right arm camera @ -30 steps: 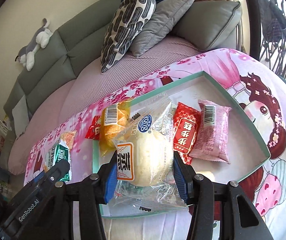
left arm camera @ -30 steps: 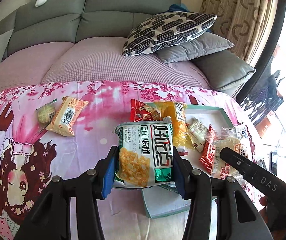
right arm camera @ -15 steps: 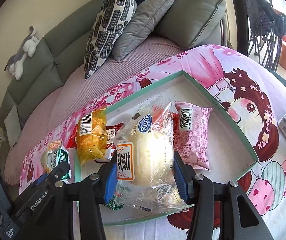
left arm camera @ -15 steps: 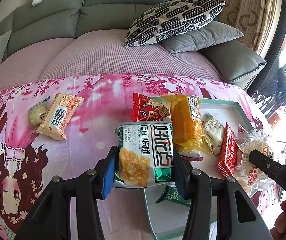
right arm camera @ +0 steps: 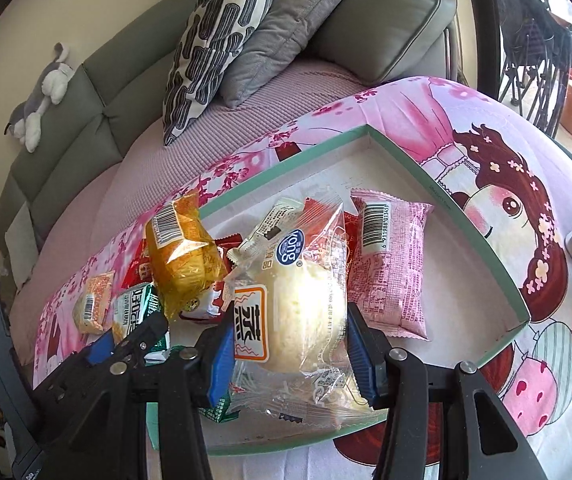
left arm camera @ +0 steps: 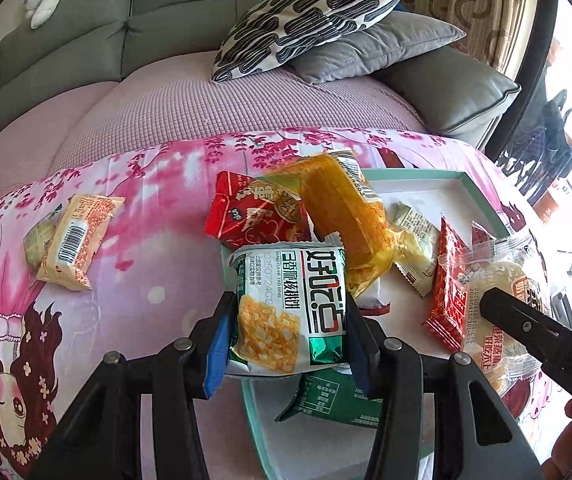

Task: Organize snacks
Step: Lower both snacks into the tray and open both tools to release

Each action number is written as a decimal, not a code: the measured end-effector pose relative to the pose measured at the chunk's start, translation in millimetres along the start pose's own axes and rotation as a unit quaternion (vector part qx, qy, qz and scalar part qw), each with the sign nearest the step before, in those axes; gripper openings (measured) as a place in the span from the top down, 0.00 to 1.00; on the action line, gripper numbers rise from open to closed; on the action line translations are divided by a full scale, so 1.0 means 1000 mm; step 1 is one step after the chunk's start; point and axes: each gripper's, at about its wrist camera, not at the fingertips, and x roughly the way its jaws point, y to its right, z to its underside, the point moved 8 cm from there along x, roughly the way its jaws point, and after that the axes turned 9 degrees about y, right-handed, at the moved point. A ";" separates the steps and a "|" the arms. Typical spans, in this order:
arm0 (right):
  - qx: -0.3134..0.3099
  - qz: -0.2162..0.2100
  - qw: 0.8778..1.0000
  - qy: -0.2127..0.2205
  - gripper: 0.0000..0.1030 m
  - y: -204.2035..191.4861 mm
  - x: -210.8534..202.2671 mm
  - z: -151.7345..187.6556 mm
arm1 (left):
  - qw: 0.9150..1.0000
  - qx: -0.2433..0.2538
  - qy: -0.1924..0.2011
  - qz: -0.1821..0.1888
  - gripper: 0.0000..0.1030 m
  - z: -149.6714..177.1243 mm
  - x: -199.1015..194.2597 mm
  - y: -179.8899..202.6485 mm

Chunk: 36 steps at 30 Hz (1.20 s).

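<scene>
Placement step. Left gripper [left arm camera: 287, 316], closed on the green-white snack packet [left arm camera: 289, 308], hangs at lower centre over the teal tray [right arm camera: 425, 168]; right gripper [right arm camera: 287, 340] clamps the bun packet [right arm camera: 301, 300] above it. Next, probably: lower both, release inside.

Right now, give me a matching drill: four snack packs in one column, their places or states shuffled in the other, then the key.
1. green-and-white snack pack
2. clear-wrapped steamed cake
3. pink pack
4. beige barcode pack

A. lying flat in the teal tray
B. clamped in the right gripper
C. on the pink cloth, outside the tray
D. clamped in the left gripper

Pairs: 1-D, 2-B, 3-A, 4-C
</scene>
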 end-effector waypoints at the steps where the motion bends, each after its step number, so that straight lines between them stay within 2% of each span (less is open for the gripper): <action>1: -0.001 0.001 1.000 -0.002 0.49 0.000 0.001 0.001 | 1.000 0.001 -0.004 0.002 0.50 0.001 0.002 0.002; 14: -0.012 -0.007 1.000 -0.024 0.48 -0.007 0.013 0.012 | 1.000 0.000 -0.020 0.011 0.49 0.007 0.007 0.007; 16: -0.010 -0.006 1.000 -0.027 0.43 -0.006 0.014 0.012 | 1.000 0.000 -0.021 0.007 0.48 0.006 0.008 0.007; 19: -0.009 -0.001 0.999 -0.034 0.40 -0.004 0.016 0.013 | 1.000 0.004 -0.023 0.006 0.43 0.007 0.006 0.008; 22: -0.013 0.002 0.999 -0.036 0.37 -0.004 0.015 0.014 | 1.000 0.007 -0.021 0.006 0.43 0.005 0.003 0.009; 26: -0.021 0.005 0.999 -0.035 0.33 -0.005 0.012 0.014 | 1.000 0.011 -0.019 0.005 0.42 0.003 -0.002 0.009; 36: -0.043 0.010 0.999 -0.019 0.33 -0.009 -0.004 0.006 | 1.000 0.008 -0.010 -0.006 0.42 -0.005 -0.023 0.001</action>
